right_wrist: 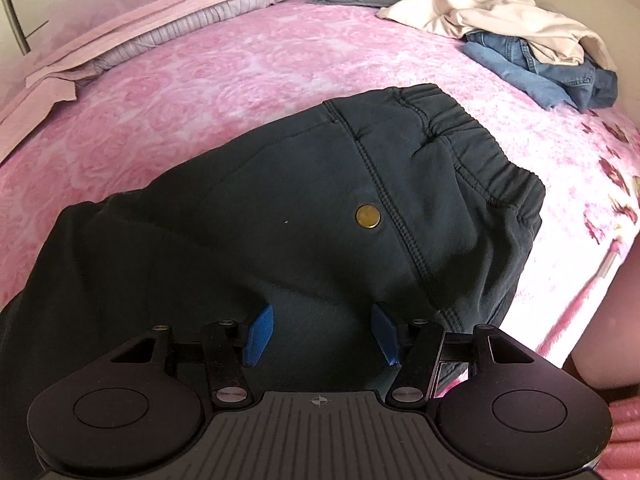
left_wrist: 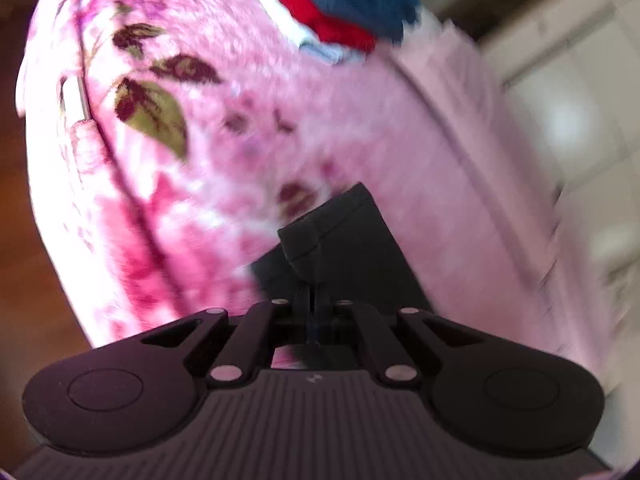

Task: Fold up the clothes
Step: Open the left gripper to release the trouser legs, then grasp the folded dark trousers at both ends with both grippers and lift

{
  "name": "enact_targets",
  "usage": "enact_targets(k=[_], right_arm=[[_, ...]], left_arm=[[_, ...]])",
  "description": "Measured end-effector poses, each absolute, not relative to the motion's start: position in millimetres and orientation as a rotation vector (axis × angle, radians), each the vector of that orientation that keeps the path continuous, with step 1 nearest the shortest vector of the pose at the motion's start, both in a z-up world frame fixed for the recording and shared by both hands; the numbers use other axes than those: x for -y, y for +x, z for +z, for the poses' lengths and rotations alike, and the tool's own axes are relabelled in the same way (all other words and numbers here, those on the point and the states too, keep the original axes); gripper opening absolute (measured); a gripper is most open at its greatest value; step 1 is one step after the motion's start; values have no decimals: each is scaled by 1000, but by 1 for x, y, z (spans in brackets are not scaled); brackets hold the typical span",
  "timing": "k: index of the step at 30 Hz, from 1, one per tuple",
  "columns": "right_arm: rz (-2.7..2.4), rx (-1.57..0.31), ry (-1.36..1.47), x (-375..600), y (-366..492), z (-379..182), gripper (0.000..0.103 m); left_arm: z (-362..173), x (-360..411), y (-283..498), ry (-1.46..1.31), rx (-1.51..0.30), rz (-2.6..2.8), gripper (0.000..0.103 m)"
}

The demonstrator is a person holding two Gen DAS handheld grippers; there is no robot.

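Fingers of the left gripper (left_wrist: 316, 280) are pressed together on a fold of dark, soft fabric that stands up in front of them, with the pink floral bedspread (left_wrist: 180, 160) behind; that view is blurred, so how deep the bite goes I cannot tell. Blue-padded fingers of the right gripper (right_wrist: 322, 330) stand wide apart with nothing between them, low over the dark charcoal sweatpants with an elastic waistband (right_wrist: 320, 200), which lie spread on the bed. The pinched cloth looks like the same garment, though neither view confirms it.

Risks from here, as I judge them: a shallow pinch could slip out as the cloth is carried, dropping the layer crooked. With the right side unanchored, a pull may drag the whole garment across the plush cover and bunch it. The brass snap button (right_wrist: 368, 216) could catch a finger. A loose heap of cream and blue denim clothes (right_wrist: 520, 40) sits well apart.
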State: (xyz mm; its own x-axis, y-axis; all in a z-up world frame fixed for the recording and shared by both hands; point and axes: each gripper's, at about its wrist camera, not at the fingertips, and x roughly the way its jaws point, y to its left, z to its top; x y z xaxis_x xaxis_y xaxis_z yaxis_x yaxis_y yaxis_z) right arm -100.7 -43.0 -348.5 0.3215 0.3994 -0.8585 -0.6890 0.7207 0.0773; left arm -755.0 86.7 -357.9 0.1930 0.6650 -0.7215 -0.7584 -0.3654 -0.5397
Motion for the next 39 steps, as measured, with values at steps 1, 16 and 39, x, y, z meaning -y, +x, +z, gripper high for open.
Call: enact_targets(k=[1, 16, 39], right_arm=[[748, -1007, -331, 45, -100, -349, 58], [1152, -795, -302, 73, -136, -327, 58], [1556, 42, -873, 144, -321, -379, 38]], left_arm=[[-364, -91, -752, -1230, -132, 1496, 0], [-318, -70, -657, -710, -449, 1269, 0], [-378, 34, -539, 119, -770, 899, 12]])
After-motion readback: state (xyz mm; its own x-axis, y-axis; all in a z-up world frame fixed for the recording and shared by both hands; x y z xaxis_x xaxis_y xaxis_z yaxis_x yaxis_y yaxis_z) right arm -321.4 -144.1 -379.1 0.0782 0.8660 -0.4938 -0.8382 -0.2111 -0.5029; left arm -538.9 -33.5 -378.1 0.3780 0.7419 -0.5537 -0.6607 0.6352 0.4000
